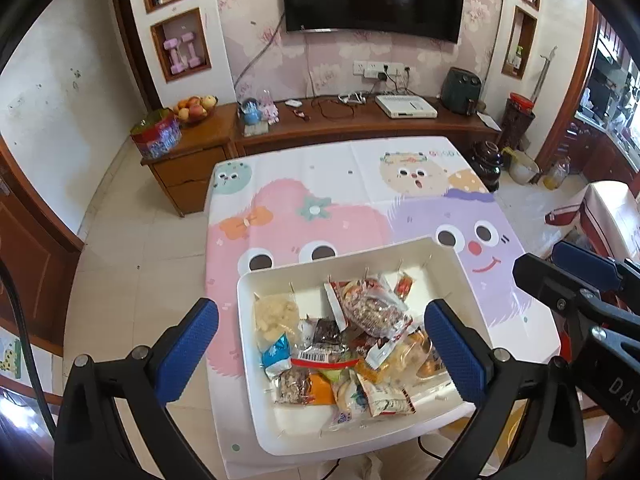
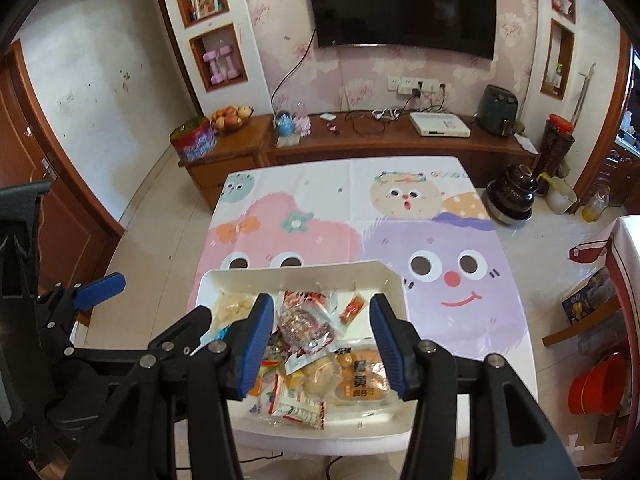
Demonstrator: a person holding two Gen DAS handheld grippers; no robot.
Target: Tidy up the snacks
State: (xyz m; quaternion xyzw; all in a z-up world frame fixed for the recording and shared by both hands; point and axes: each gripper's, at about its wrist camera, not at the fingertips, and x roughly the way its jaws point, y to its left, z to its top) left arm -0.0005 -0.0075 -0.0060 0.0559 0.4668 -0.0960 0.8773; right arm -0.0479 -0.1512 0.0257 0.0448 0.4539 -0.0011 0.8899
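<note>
A white tray [image 1: 448,264] sits at the near edge of the table and holds several wrapped snacks [image 1: 372,312]. It also shows in the right wrist view [image 2: 384,276], with a red-and-clear packet [image 2: 306,326] and an orange bun pack [image 2: 360,376] inside. My left gripper [image 1: 320,344] is open and empty, hovering above the tray's near half. My right gripper [image 2: 320,344] is open and empty above the tray's middle. The right gripper also shows at the right edge of the left wrist view [image 1: 580,280].
The table wears a cartoon cloth [image 1: 344,200] with pink and purple faces. A wooden TV cabinet [image 1: 360,120] stands behind it with a fruit bowl [image 1: 194,110] and a colourful tin [image 1: 156,138]. A dark jar [image 2: 514,196] and a red bucket [image 2: 598,384] stand on the floor at right.
</note>
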